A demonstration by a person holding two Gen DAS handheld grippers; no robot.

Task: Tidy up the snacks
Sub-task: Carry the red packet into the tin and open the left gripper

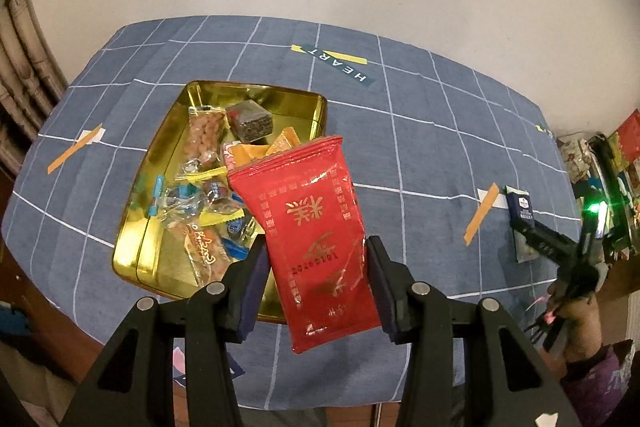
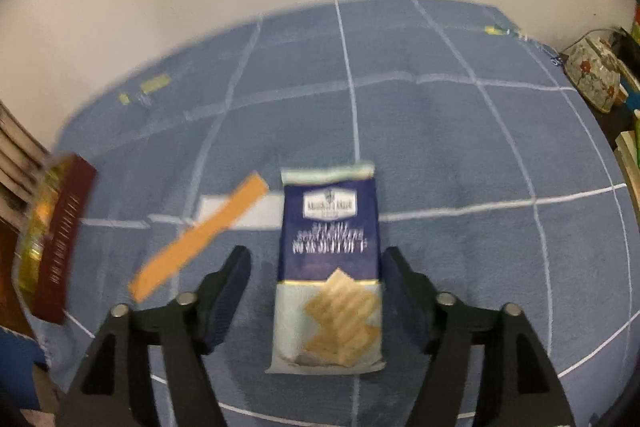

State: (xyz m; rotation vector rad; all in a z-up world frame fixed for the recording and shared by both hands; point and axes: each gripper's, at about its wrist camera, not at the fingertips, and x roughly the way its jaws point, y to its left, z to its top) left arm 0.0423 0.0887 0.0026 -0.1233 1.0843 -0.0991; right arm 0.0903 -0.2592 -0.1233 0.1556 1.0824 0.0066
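Note:
My left gripper (image 1: 316, 247) is shut on a red snack packet (image 1: 310, 235) with gold characters and holds it above the near right corner of a gold tin (image 1: 160, 131) that holds several wrapped snacks. My right gripper (image 2: 316, 263) is open, with its fingers on either side of a blue and pale cracker packet (image 2: 330, 267) that lies flat on the blue checked tablecloth (image 2: 460, 147). The same cracker packet (image 1: 520, 215) and the right gripper (image 1: 536, 231) show at the far right of the left wrist view. The right wrist view is blurred.
Orange tape strips (image 1: 482, 213) and a "HEART" label (image 1: 340, 65) lie on the cloth. The tin (image 2: 52, 227) shows at the left edge of the right wrist view. A floral pot (image 2: 594, 75) and boxes stand off the table's right. A white wall is behind.

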